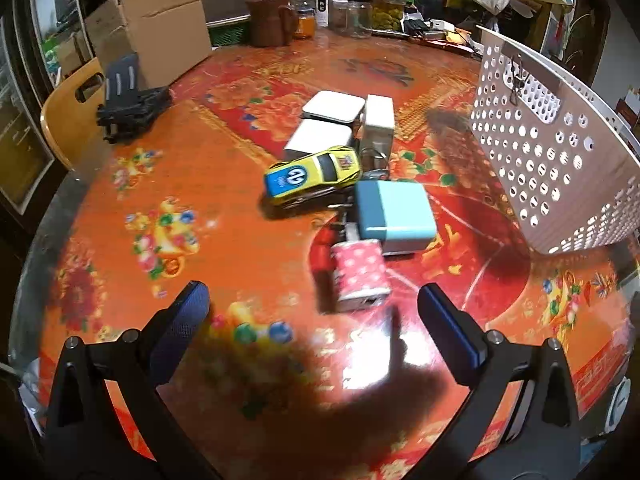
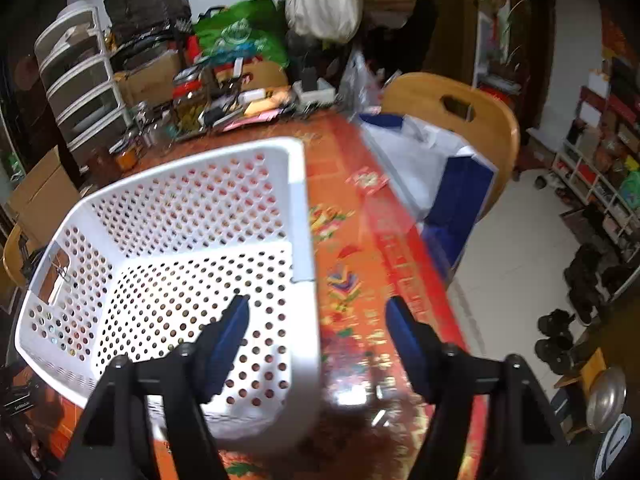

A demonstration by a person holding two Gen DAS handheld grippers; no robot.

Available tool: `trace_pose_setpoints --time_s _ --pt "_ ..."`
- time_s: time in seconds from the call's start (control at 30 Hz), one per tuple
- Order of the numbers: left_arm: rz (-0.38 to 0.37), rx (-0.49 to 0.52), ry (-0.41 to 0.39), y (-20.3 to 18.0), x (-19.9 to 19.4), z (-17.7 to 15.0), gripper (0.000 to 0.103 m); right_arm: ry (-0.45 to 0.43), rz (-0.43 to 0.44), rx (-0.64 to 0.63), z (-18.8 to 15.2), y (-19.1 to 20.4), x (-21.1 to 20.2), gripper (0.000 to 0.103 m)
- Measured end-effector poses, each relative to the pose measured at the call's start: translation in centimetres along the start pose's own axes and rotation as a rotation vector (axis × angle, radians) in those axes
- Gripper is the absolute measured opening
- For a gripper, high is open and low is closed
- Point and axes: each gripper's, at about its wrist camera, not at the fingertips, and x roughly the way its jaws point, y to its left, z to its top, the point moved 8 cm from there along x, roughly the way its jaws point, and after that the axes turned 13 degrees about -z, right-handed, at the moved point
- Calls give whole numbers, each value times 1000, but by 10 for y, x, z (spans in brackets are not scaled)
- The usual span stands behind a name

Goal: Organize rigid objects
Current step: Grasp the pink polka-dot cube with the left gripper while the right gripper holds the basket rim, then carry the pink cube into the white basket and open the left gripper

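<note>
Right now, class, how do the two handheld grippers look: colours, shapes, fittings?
Both the left gripper and right gripper have black angular frames with round silver bolts. Each finger carries a blue textured pad. No cables, markings or sleeves are visible.

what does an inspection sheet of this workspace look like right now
surface: round table under a glossy red floral cover.
job's things: yellow toy car, blue box, pink dotted box and three white boxes clustered mid-table; white perforated basket looks empty.
clutter: jars, brown jug, cardboard box at the far edge.
grippers: left hand-held gripper open, empty; right hand-held gripper open over the basket rim.
cables: nothing seen.
surroundings: wooden chair, white-and-blue bag, drawer unit.
</note>
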Motion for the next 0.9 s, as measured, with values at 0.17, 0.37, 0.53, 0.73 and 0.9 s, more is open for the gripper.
trace_pose_setpoints --time_s 0.17,0.37,0.53,0.73,0.9 --pt "35 28 7 -11 9 5 102 13 19 -1 2 11 9 19" --pt "51 17 21 -13 16 9 61 7 16 0 3 18 11 14" --pt "28 35 16 -22 16 11 25 9 16 1 4 17 12 14" --pt "39 44 1 -26 7 10 25 4 8 0 5 18 12 14" --pt "84 86 -65 -32 -28 24 25 1 3 -7 5 19 12 14"
